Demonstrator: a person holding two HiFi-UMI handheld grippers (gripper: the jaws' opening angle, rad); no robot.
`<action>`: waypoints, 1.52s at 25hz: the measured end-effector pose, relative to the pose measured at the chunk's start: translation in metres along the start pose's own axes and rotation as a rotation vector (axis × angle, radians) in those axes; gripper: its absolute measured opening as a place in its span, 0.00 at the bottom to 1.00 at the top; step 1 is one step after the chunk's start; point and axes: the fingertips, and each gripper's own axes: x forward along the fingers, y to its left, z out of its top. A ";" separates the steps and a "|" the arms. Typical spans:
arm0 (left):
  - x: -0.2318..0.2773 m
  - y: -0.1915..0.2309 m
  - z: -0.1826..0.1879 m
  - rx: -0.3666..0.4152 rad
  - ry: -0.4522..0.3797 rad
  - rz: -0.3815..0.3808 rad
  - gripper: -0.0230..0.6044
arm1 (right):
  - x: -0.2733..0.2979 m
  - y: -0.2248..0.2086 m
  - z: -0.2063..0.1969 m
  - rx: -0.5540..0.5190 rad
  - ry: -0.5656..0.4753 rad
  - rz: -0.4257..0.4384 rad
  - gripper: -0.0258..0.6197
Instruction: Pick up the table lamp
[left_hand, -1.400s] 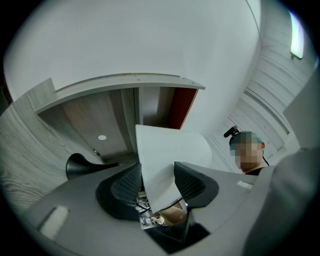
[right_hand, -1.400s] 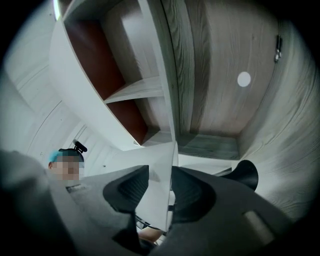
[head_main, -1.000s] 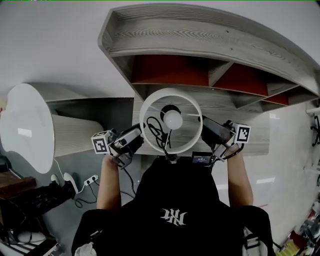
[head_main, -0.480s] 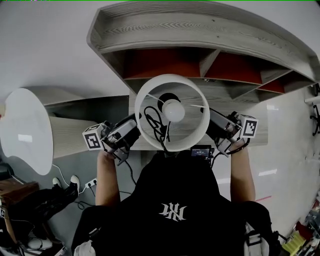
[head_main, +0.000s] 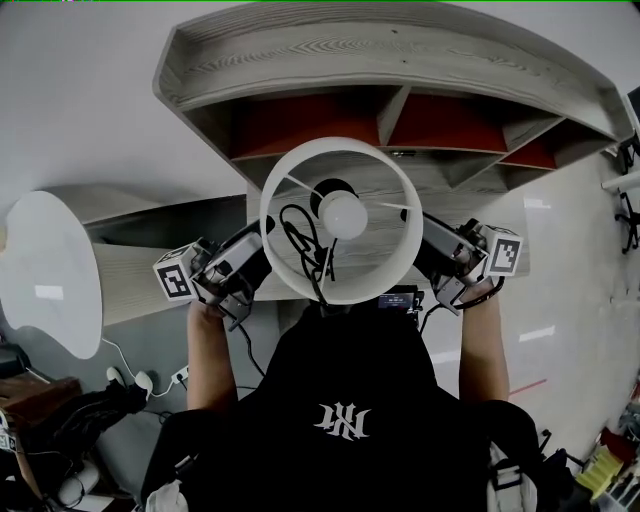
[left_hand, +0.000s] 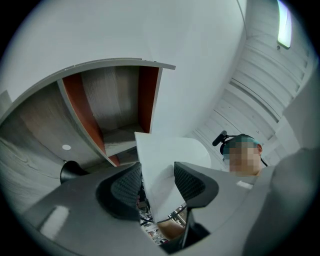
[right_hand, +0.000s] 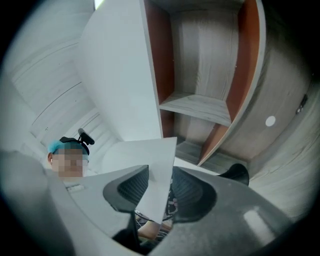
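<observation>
Left gripper (head_main: 256, 250) and right gripper (head_main: 426, 244) are both clamped on opposite sides of the lamp (head_main: 343, 214), in front of the shelf (head_main: 400, 58).

you hold both arms out ahead of you, elbows bent. your left forearm (head_main: 210, 362) and right forearm (head_main: 483, 348) are bare and run roughly side by side. your left gripper (head_main: 264, 243) angles in toward the right, its jaws clamped on the left wall of the lamp shade (head_main: 380, 265). your right gripper (head_main: 416, 236) mirrors it from the right, jaws pinching the right wall.
</observation>
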 end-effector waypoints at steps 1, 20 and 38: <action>0.002 -0.001 0.000 0.000 0.000 0.001 0.35 | 0.000 0.002 0.000 0.001 -0.001 0.003 0.27; 0.019 -0.017 -0.010 -0.015 0.038 -0.003 0.34 | -0.024 0.019 -0.003 -0.032 -0.021 -0.029 0.27; 0.025 -0.012 -0.019 -0.045 0.061 -0.005 0.34 | -0.035 0.018 -0.005 -0.049 -0.011 -0.046 0.27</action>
